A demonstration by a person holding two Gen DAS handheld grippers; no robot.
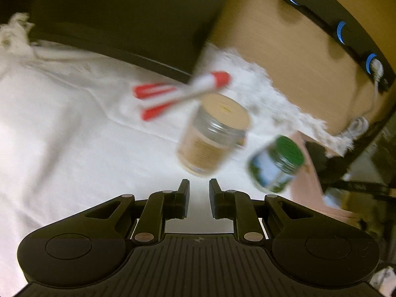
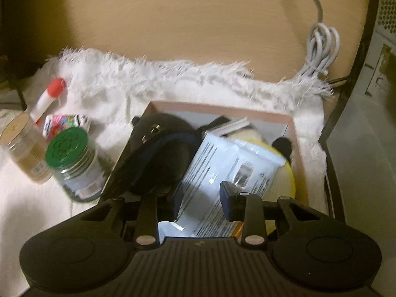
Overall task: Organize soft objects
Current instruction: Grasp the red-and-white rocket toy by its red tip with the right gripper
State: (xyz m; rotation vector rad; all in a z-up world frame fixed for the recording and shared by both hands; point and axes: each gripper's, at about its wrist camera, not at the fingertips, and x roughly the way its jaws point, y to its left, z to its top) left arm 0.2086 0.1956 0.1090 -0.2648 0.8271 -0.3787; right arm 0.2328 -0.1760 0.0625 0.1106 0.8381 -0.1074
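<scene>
Now right claw (image 2: 200,198) over pink box (image 2: 300,153), jaws apart around white soft pack (image 2: 222,170) lying inside, pads not clearly pressing; best settle pack flat before withdrawing. Left claw (image 1: 199,193) nearly closed, empty, near tan-lid jar (image 1: 210,136)

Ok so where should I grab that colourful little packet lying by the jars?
Probably grip the colourful packet across its short width, coming from above. It lies flat on the white cloth, with the green-lidded jar close in front, so a side approach looks blocked.
</scene>
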